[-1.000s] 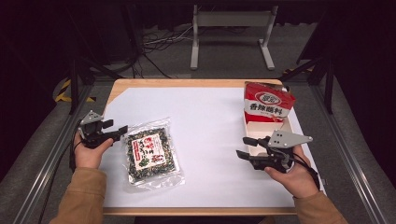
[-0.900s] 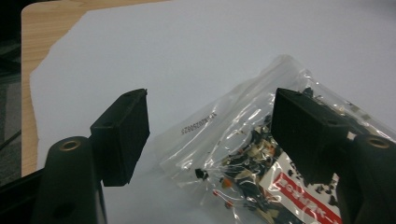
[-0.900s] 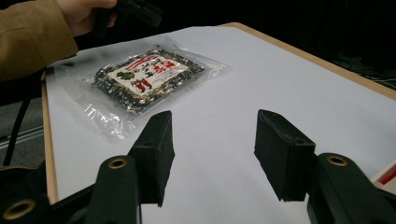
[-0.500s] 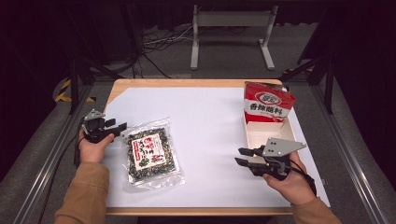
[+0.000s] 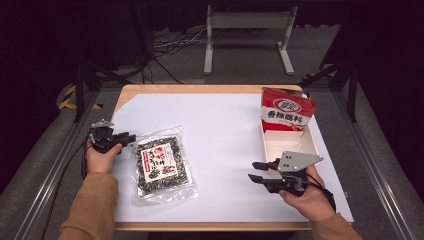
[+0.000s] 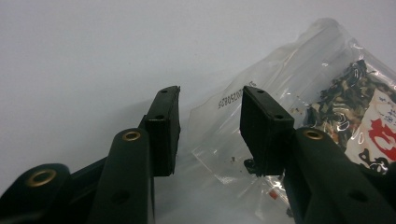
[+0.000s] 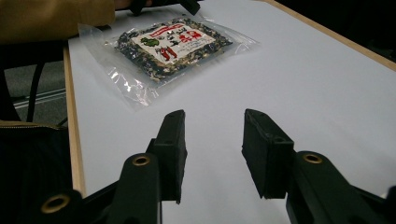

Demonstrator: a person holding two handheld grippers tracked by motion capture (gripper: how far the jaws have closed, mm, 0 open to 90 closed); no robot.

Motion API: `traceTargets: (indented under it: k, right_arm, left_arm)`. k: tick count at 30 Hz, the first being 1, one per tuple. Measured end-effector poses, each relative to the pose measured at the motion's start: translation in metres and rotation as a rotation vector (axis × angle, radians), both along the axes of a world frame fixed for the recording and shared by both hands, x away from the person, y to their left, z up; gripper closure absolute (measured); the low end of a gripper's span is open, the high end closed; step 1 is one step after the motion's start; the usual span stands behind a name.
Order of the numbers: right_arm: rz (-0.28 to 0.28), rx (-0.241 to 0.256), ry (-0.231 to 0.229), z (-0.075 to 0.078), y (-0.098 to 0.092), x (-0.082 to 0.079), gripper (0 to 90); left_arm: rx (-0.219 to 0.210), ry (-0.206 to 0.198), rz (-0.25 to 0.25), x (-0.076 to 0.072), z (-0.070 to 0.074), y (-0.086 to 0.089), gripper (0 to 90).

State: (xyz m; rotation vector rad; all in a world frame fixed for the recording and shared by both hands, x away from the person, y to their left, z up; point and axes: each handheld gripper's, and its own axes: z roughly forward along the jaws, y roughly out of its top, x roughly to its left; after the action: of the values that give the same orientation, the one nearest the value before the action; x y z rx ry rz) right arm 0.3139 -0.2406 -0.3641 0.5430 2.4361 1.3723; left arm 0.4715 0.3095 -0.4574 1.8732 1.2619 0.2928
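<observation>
Left gripper (image 5: 127,138): black body, 2 flat rectangular black jaws, small holes in pad edges, brass-ringed pivot holes on arms, black cable trailing from it. Right gripper (image 5: 257,171): same black build, 2 jaws, grey 3-cornered plate on top with small dark screw dots, black cable. Person: tan-brown long sleeves on both forearms, cuffs at wrists.

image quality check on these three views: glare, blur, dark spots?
High view: table evenly lit, surroundings near black, overall soft. Left gripper view: jaws sharp, glare streaks on the clear bag, white surface fading to grey at left. Right gripper view: jaws slightly soft, bag readable with sheen on its plastic edges, left side dark.
</observation>
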Motion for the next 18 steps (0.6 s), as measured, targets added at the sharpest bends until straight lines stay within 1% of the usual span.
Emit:
traceTargets:
  k: [3,5,9,10,13,14,15,18]
  right_arm:
    - [0.006,0.003,0.002,-0.0003,0.0006,0.0002,59.3]
    - [0.01,0.004,0.003,-0.001,0.0016,0.0004,58.7]
    - [0.008,0.003,0.01,-0.0022,0.0032,0.0016,58.1]
    - [0.005,0.003,0.013,-0.0025,0.0035,0.0019,58.0]
    - [0.003,0.006,0.017,-0.0026,0.0037,0.0019,57.7]
    - [0.004,0.008,0.016,-0.0025,0.0038,0.002,57.4]
    - [0.003,0.01,0.017,-0.0025,0.0039,0.0021,57.1]
    - [-0.004,0.009,0.016,-0.003,0.0044,0.0025,55.9]
  left_arm:
    - [-0.005,0.01,-0.008,0.0007,-0.0009,-0.0002,58.5]
    - [-0.002,0.012,-0.005,0.0007,-0.001,-0.001,59.5]
    - [0.035,0.012,-0.011,0.0014,-0.0009,-0.0036,64.7]
    - [0.036,0.013,-0.011,0.0013,-0.001,-0.0044,65.5]
    - [0.047,0.017,-0.024,0.0009,-0.001,-0.0056,72.8]
    - [0.06,0.015,-0.024,0.0008,-0.0009,-0.0065,75.5]
    - [0.064,0.015,-0.019,0.0005,-0.0011,-0.008,78.5]
    - [0.069,0.015,-0.045,0.0001,-0.0012,-0.0086,87.0]
